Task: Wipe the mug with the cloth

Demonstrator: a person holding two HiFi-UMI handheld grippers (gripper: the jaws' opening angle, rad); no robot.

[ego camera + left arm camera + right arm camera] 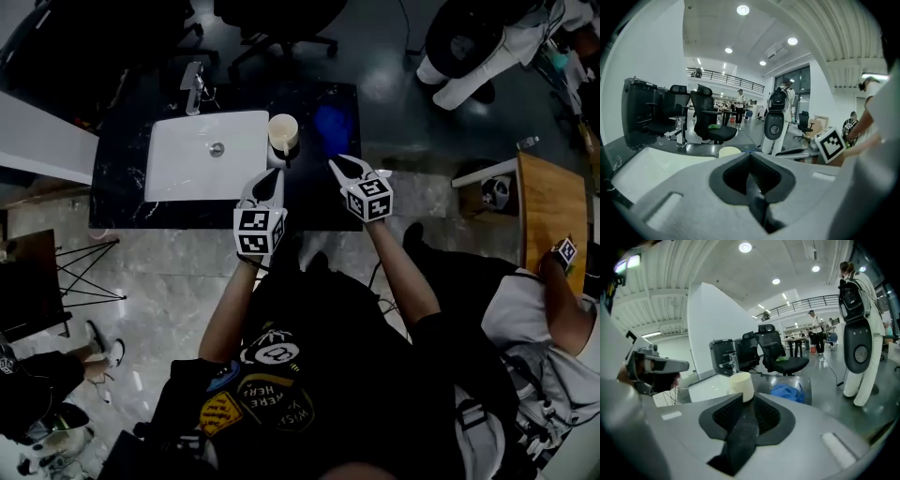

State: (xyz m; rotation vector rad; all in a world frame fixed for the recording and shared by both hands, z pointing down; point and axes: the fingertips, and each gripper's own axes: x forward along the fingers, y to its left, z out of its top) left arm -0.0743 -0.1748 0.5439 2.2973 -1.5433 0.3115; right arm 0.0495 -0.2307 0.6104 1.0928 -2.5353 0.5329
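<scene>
A cream mug (pixel 283 130) stands upright on the black surface (pixel 122 178), just beside the white sink's (pixel 206 155) right edge. A crumpled blue cloth (pixel 333 125) lies near on the mug's other side. The left gripper (pixel 266 176) has its jaws pressed together. The right gripper (pixel 349 167) shows jaws slightly parted, with nothing between them.

Left arm (pixel 232 305) and right arm (pixel 401 272) reach forward side by side. Left gripper (pixel 275 175) tilts slightly down, jaws pressed together, empty. Right gripper (pixel 358 169) sits beside it, jaws a little apart, nothing between.
</scene>
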